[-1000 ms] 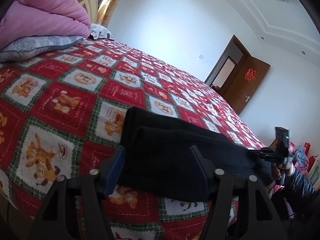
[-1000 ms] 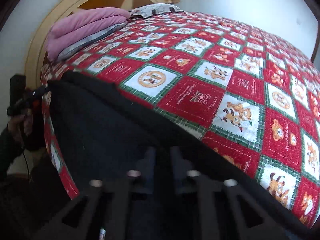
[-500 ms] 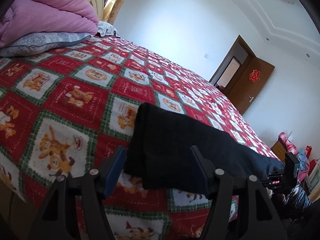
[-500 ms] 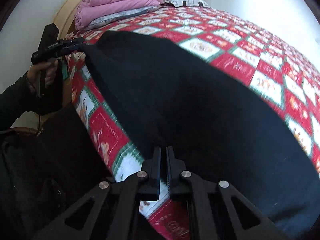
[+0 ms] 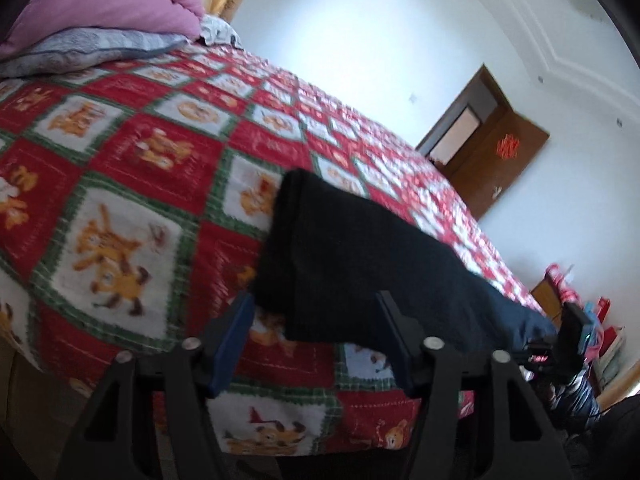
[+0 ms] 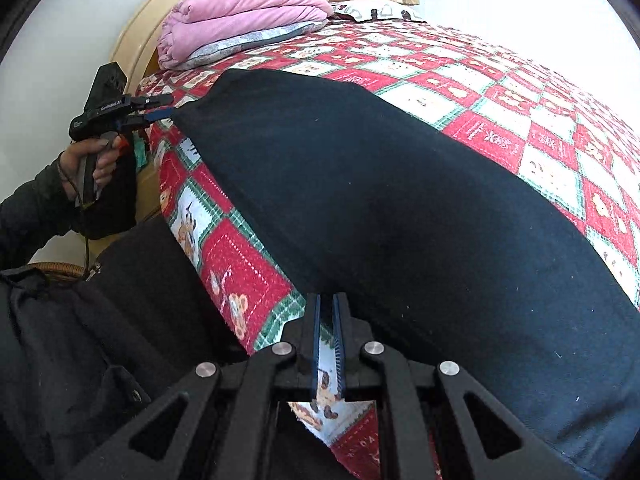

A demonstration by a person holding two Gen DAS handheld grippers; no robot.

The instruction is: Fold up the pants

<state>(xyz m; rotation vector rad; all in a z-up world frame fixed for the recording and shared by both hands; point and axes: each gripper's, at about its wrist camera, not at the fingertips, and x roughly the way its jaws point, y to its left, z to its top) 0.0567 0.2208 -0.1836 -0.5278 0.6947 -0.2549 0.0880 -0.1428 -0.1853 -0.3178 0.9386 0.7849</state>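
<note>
**A:** What does the left wrist view show?

**B:** A bed (image 5: pixel 160 168) covered by a red, white and green patchwork quilt with cartoon animals. Black pants (image 5: pixel 360 264) lie flat along the bed's near edge, one narrow end towards the camera. The left claw (image 5: pixel 316 340) straddles that end; its jaws are closing, with the cloth between them, but the pads do not yet press on it. Folded pink bedding (image 5: pixel 112 4) sits on a grey pillow (image 5: pixel 80 52) at the head of the bed. A brown door (image 5: pixel 492 160) stands open in the far wall. The picture is slightly blurred.

**A:** And the right wrist view?

**B:** The same pants (image 6: pixel 400 200) spread wide across the quilt, running along the bed's (image 6: pixel 540 112) near edge. The right claw (image 6: pixel 328 336) is clenched, its two blue pads nearly together. It hovers over the bed's edge just beside the cloth, and nothing shows between its pads, only quilt beyond the slit. Far left, a hand (image 6: pixel 88 164) holds the left claw (image 6: pixel 160 107) at the pants' far end, near the bed's corner by the headboard.

**A:** What could go wrong from here?

**B:** My judgement: the left claw may pinch only the top layer, so the pants would open when lifted. It could also catch the quilt beneath and drag it along. With the right claw empty, lifting one end alone would let the rest slide off the bed's edge.
</note>
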